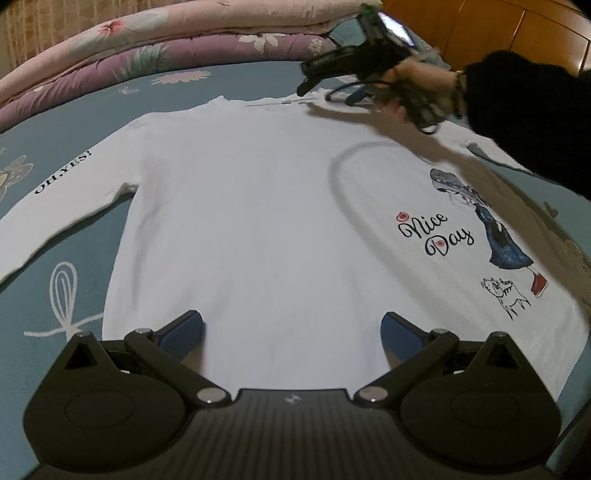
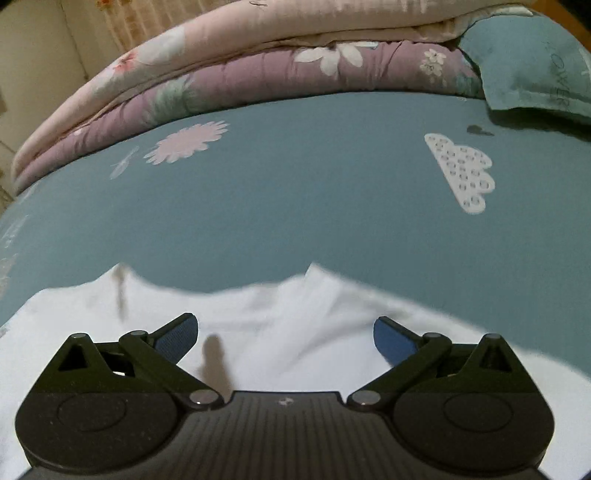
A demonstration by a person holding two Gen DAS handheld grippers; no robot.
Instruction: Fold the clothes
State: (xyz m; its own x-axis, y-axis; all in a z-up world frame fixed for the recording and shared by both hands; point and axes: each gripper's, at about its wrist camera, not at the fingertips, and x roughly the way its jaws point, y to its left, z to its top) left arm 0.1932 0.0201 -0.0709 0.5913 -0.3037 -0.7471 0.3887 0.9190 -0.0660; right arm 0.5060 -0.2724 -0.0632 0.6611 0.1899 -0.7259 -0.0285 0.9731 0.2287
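A white long-sleeved shirt [image 1: 258, 206] lies flat on the bed, printed with "Nice Day" and a drawn figure on the right and "OH,YES!" on its left sleeve [image 1: 55, 192]. My left gripper [image 1: 291, 332] hovers open over the shirt's lower hem, nothing between its blue pads. In the left wrist view the right gripper [image 1: 306, 86] is held in a person's hand [image 1: 417, 88] above the shirt's collar. In the right wrist view my right gripper [image 2: 284, 338] stands open above the collar edge of the shirt [image 2: 280, 314], with nothing between its fingers.
The blue bedsheet [image 2: 295, 184] with flower and cloud prints spreads beyond the shirt. Folded pink and purple quilts [image 2: 240, 70] are stacked at the far edge, and a teal pillow [image 2: 528, 66] sits far right. A black sleeve [image 1: 528, 110] and wooden furniture [image 1: 480, 26] are on the right.
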